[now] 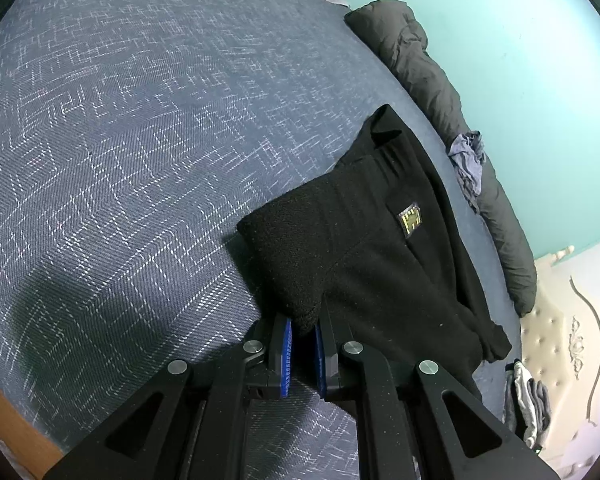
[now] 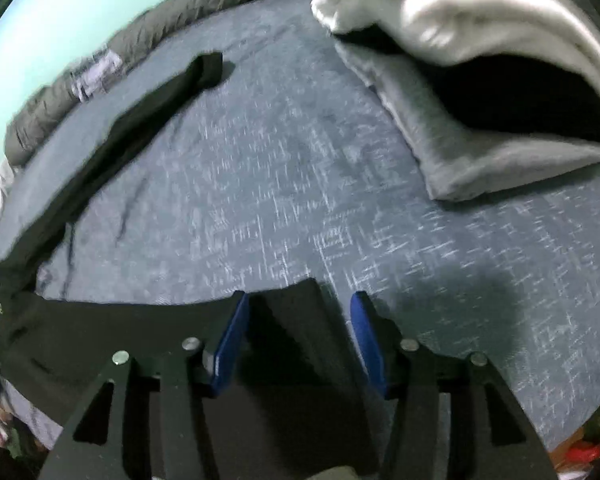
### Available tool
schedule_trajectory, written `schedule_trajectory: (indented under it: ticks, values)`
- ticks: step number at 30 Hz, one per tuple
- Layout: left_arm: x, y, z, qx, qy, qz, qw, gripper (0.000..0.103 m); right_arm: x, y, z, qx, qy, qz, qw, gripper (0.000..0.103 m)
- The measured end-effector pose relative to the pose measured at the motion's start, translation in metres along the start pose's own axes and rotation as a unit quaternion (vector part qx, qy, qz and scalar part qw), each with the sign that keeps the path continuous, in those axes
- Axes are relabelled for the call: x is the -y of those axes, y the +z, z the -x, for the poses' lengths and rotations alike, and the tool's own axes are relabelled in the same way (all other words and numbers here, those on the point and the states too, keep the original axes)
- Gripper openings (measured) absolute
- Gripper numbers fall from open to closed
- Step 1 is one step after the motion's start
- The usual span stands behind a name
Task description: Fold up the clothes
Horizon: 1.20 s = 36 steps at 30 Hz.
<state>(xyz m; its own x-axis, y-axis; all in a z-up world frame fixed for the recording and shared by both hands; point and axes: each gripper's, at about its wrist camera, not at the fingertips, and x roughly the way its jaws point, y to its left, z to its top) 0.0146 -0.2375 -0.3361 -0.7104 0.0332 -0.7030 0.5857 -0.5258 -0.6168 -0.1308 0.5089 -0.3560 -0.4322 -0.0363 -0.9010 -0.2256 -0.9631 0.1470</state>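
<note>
Black trousers on the bed, fold only just begun

The black knit trousers with a small gold label [image 1: 380,248] lie on the blue patterned bed sheet [image 1: 120,140]; one leg stretches far left in the right wrist view. The left claw [image 1: 302,354] is pinched tight on a fold of the dark cloth. The right claw [image 2: 298,344] stands wide apart, cloth between its pads, not yet clamped. A folded grey and white pile [image 2: 480,120] sits far right, seemingly done; these trousers remain.
</note>
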Motion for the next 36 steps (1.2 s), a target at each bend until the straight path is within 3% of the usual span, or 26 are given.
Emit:
schedule_trajectory:
  ticks: [1,3,9,13,18,21,23,24,30,34,36]
  values:
    - [0.000,0.000,0.000,0.000,0.000,-0.001,1.0000,0.010,-0.002,-0.001,-0.002,-0.001,-0.010,0.006,1.000,0.015]
    - [0.000,0.000,-0.001,-0.001,0.000,-0.001,1.0000,0.010,-0.004,-0.002,0.001,0.010,-0.017,0.007,1.000,0.007]
    - [-0.001,0.000,0.000,-0.002,-0.001,-0.003,1.0000,0.010,-0.008,0.015,0.028,0.072,-0.065,0.013,0.995,0.005]
    - [-0.001,-0.001,0.002,-0.002,-0.001,-0.004,1.0000,0.010,-0.010,0.026,0.020,0.060,-0.109,0.005,0.992,0.005]
    - [-0.003,-0.003,0.003,-0.003,-0.005,-0.003,1.0000,0.010,-0.015,0.029,0.014,0.050,-0.124,-0.008,0.991,0.012]
    - [-0.003,-0.003,0.003,-0.004,-0.006,-0.003,1.0000,0.010,-0.007,0.019,0.028,0.060,-0.105,-0.029,0.992,0.019]
    - [-0.002,-0.003,0.002,-0.005,-0.006,-0.004,1.0000,0.010,0.001,0.007,0.036,0.060,-0.088,-0.051,0.993,0.045]
    - [-0.002,-0.003,0.002,-0.005,-0.007,-0.004,1.0000,0.010,0.006,0.000,0.039,0.055,-0.072,-0.064,0.994,0.051]
    - [-0.001,-0.004,0.003,-0.006,-0.005,-0.007,0.9999,0.010,0.028,-0.048,0.043,0.036,-0.004,-0.108,0.993,0.054]
    - [0.003,-0.005,0.004,-0.008,0.000,-0.013,0.9999,0.010,0.030,-0.059,0.039,0.045,0.039,-0.131,0.990,0.054]
    - [0.006,-0.004,0.004,-0.010,0.005,-0.019,0.9998,0.010,0.027,-0.060,0.035,0.043,0.039,-0.133,0.989,0.043]
